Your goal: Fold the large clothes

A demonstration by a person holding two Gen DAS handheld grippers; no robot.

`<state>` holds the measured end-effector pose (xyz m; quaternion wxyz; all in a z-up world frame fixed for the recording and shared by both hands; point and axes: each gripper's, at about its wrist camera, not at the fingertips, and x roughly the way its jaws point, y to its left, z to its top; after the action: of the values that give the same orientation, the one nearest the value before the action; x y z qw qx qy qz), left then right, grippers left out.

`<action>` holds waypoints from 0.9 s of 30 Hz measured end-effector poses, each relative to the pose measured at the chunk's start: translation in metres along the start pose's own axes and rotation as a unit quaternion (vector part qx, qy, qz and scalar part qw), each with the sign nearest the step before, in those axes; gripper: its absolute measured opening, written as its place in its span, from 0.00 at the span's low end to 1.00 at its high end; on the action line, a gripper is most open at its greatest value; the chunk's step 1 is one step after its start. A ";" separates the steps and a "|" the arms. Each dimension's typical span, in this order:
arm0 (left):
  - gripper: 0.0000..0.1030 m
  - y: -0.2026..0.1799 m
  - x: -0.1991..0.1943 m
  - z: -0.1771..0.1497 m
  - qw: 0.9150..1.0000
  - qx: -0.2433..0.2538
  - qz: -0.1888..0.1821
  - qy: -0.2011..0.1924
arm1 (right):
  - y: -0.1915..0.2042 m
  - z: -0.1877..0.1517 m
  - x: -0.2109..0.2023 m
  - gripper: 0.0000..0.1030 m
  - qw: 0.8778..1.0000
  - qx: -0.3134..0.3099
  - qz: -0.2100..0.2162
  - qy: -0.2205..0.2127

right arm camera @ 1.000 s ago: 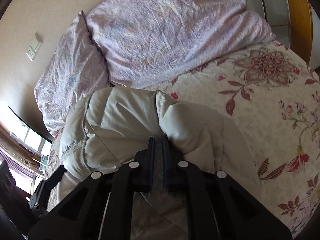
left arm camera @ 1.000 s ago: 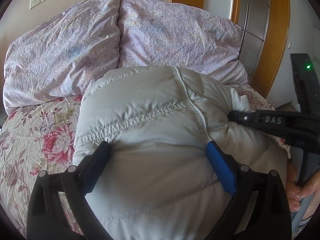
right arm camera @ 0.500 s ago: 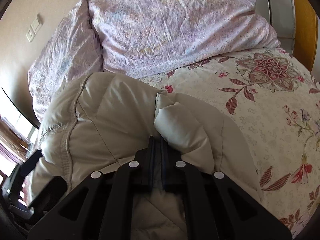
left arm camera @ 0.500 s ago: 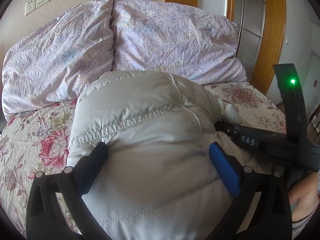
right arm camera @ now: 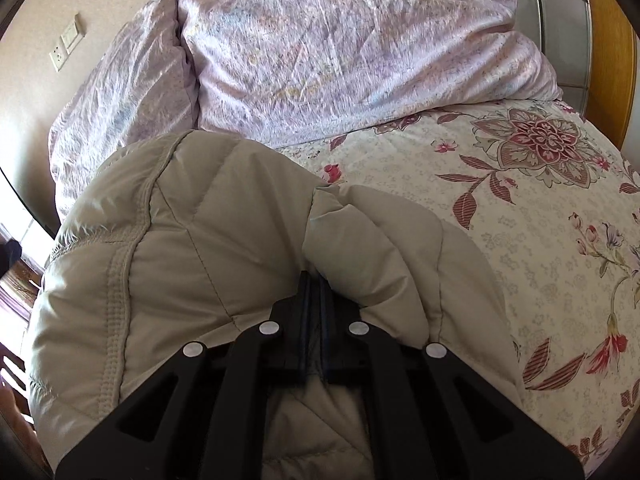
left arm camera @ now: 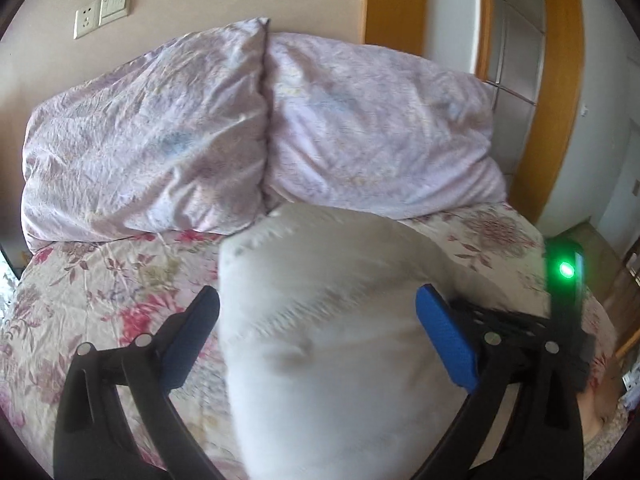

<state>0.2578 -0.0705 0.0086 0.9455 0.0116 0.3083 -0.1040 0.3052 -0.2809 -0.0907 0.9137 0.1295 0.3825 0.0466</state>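
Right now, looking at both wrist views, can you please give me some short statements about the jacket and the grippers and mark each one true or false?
1. The right gripper is shut on the pale grey quilted puffer jacket. True.
2. The left gripper is clamped shut. False: its blue fingers stand wide apart.
3. Two crinkled lilac pillows lie behind the jacket. True.
4. The jacket lies on a bare wooden floor. False: it is on a floral bedsheet.

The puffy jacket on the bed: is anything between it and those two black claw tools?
Nothing visible. The right gripper has its jaws shut on a fold of the puffy jacket. The left gripper is open, its jaws either side of the jacket.
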 end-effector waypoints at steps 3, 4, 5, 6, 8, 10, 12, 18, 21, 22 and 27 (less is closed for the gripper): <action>0.95 0.004 0.018 0.003 0.999 0.012 0.036 0.010 | -0.001 -0.001 -0.001 0.00 1.000 0.000 0.001 -0.004; 0.95 0.005 0.027 0.000 0.999 0.014 0.041 0.020 | -0.001 -0.001 -0.001 0.00 1.000 0.000 0.002 -0.006; 0.95 0.005 0.034 -0.004 0.999 0.013 0.039 0.035 | -0.001 -0.001 -0.001 0.00 1.000 0.001 0.003 -0.007; 0.95 0.006 0.047 -0.010 0.998 0.008 0.032 0.058 | -0.001 -0.002 -0.001 0.00 1.000 0.000 0.005 -0.010; 0.96 0.012 0.056 -0.017 0.998 -0.012 0.017 0.066 | -0.002 -0.002 -0.002 0.00 1.000 0.003 0.009 -0.013; 0.97 0.013 0.059 -0.021 0.998 -0.016 0.017 0.065 | -0.004 -0.003 -0.002 0.00 1.000 0.006 0.012 -0.017; 0.98 0.009 0.060 -0.025 0.998 -0.007 0.028 0.060 | -0.003 -0.005 -0.002 0.00 1.000 0.007 0.012 -0.022; 0.98 0.009 0.067 -0.033 0.998 -0.007 0.030 0.050 | -0.003 -0.006 -0.002 0.00 0.999 0.010 0.015 -0.030; 0.98 0.010 0.069 -0.034 0.998 -0.007 0.031 0.048 | -0.003 -0.008 -0.002 0.00 0.999 0.010 0.015 -0.034; 0.98 0.010 0.070 -0.034 0.998 -0.008 0.030 0.048 | -0.002 -0.008 -0.003 0.00 0.999 0.010 0.014 -0.035; 0.98 0.012 0.072 -0.037 0.999 -0.013 0.026 0.045 | -0.003 -0.010 -0.003 0.00 0.999 0.013 0.019 -0.040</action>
<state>0.2953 -0.0692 -0.0642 0.9332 0.0120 0.3513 -0.0751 0.2962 -0.2826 -0.0959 0.9255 0.1506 0.3434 0.0534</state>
